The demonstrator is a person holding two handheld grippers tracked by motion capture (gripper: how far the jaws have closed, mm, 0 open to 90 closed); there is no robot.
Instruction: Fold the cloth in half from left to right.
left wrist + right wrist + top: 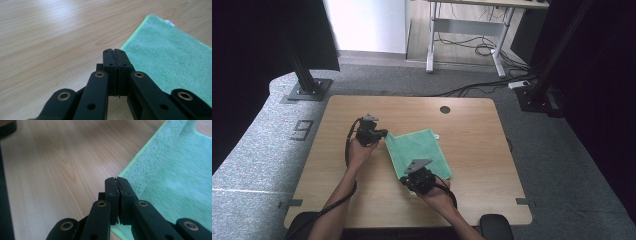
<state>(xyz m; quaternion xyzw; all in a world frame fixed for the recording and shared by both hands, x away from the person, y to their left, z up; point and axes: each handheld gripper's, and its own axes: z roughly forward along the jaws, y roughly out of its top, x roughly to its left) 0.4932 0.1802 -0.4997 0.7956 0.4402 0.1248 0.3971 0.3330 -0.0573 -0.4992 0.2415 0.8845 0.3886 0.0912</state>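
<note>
While a green towel (418,152) lies on the worktop (472,135), two grippers are held.
Left gripper (114,50) and right gripper (116,179): fingers pressed together, nothing gripped.

A light wooden table (472,145) carries a green towel (419,150) lying flat near its middle.

Two bare forearms reach in from the bottom edge. The left hand (357,150) holds the left tool (383,133), jaws pressed together. The right hand (437,196) (nearer the person) holds the right tool (406,183), jaws likewise together.
</note>
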